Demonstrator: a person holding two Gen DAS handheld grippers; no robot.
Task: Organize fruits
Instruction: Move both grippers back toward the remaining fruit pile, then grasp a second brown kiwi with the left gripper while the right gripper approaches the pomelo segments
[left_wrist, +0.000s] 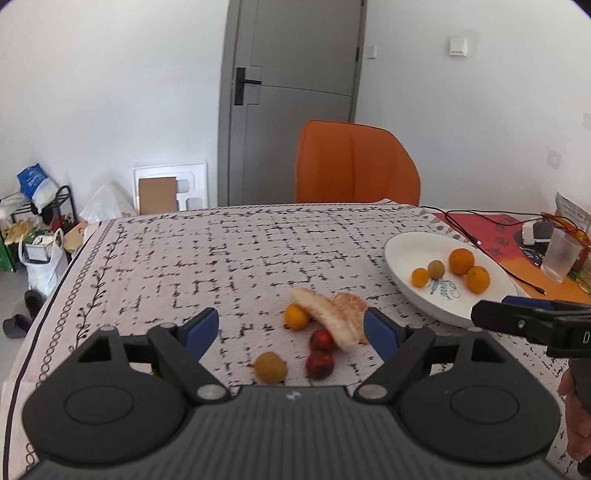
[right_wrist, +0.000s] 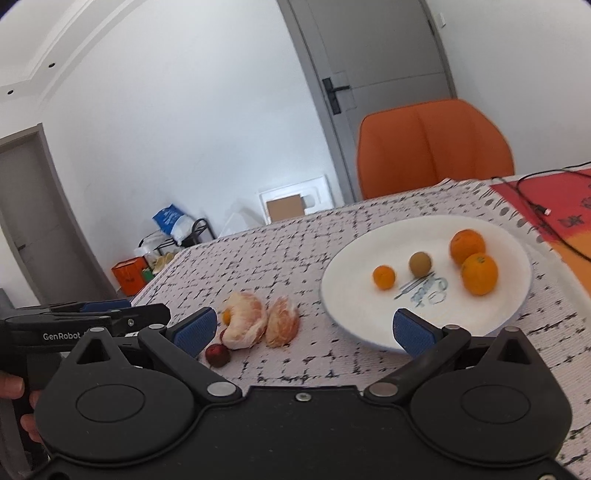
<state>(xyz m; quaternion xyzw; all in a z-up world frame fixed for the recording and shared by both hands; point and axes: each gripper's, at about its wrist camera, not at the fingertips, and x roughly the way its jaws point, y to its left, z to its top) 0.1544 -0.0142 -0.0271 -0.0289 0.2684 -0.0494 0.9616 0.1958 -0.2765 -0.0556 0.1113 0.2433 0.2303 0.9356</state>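
peeled pomelo segments (left_wrist: 332, 317) on tablecloth (left_wrist: 221, 258), left of white plate (left_wrist: 402, 254): soft, moist, easily crushed; best taken gently across the thick middle. left gripper (left_wrist: 291, 328) spread wide above loose fruits, holding nothing. right gripper (right_wrist: 301, 328) likewise wide apart, empty, near plate rim.

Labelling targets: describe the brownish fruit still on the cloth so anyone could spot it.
On the patterned tablecloth, left of the white plate, lies a fruit cluster. The tan round fruit is nearest the left gripper; unlike the dark red fruits beside it, it is dull yellow-brown.
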